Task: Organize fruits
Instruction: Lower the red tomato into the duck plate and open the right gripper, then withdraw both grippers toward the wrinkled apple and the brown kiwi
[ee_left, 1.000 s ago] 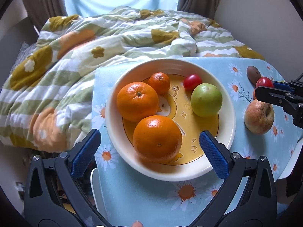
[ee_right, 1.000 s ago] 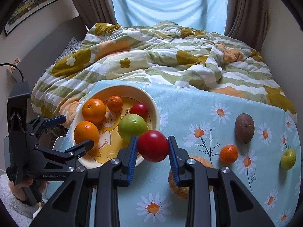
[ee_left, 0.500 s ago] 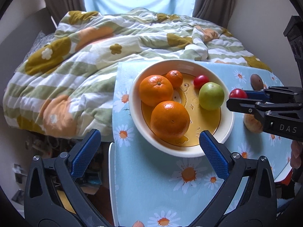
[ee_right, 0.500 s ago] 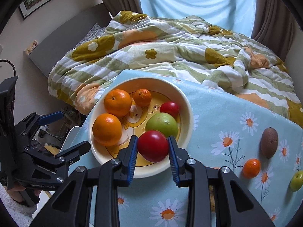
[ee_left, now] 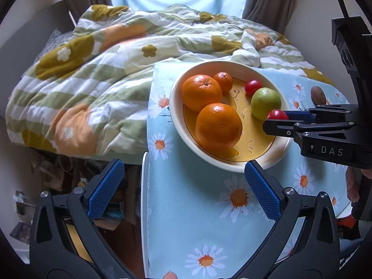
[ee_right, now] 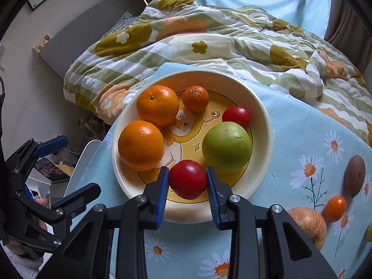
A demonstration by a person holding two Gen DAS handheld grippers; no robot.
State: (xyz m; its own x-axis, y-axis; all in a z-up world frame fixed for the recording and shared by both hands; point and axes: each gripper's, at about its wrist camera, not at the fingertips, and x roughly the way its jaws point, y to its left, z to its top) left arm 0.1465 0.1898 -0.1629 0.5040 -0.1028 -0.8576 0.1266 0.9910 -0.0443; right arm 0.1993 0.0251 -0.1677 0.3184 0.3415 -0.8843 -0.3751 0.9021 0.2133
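Note:
My right gripper (ee_right: 187, 182) is shut on a red tomato (ee_right: 187, 178), holding it over the near part of the cream bowl (ee_right: 265, 125). The bowl holds two big oranges (ee_right: 141, 145), a small mandarin (ee_right: 195, 98), a green apple (ee_right: 226, 147) and a second red tomato (ee_right: 236, 115). From the left wrist view the right gripper (ee_left: 275, 119) reaches in from the right over the bowl (ee_left: 173, 102) with the tomato (ee_left: 276, 114) between its pads. My left gripper (ee_left: 183, 189) stands open at the table's left front, nothing between its fingers.
On the daisy tablecloth (ee_right: 302, 134) to the right of the bowl lie a brown kiwi (ee_right: 354, 174), a small mandarin (ee_right: 334, 208) and a russet apple (ee_right: 308, 224). A flowered quilt (ee_right: 209, 41) covers the bed behind. The table's left edge (ee_left: 145, 197) drops to floor clutter.
My right gripper has carried the red tomato leftward and downward from beside the bowl to over its near inside. The left gripper has drawn back leftward, staying open.

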